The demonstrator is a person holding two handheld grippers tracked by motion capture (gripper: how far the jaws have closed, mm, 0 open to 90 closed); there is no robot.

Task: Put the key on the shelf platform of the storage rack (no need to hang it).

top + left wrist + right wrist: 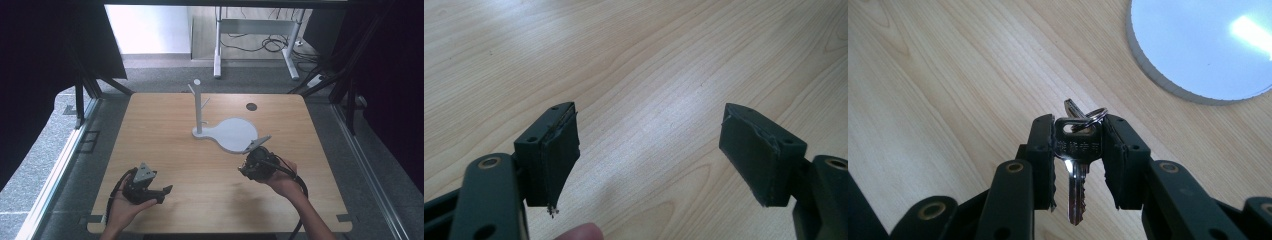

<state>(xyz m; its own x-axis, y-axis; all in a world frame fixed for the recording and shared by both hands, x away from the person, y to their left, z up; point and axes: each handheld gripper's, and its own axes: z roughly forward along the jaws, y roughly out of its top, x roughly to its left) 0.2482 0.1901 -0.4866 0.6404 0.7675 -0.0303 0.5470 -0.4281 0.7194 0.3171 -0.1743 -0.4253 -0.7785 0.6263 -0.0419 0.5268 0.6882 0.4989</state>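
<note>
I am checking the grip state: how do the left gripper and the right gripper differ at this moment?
The left gripper has its jaws wide apart with nothing between them; the right gripper is closed on a bunch of keys. The left gripper is over bare table; the right gripper is close to the white stand. Both have black jaws.

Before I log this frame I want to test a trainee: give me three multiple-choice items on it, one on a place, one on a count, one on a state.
1. Where is the white stand?
A. mid-table, far side
B. left front corner
C. on the floor

2. How many grippers hold something?
A. none
B. one
C. two

3. How do the left gripper jaws stand?
A. shut on keys
B. shut empty
C. open

Answers: 1 A, high view shows it there. 2 B, only the right gripper clamps the keys. 3 C, bare table shows between them.
</note>
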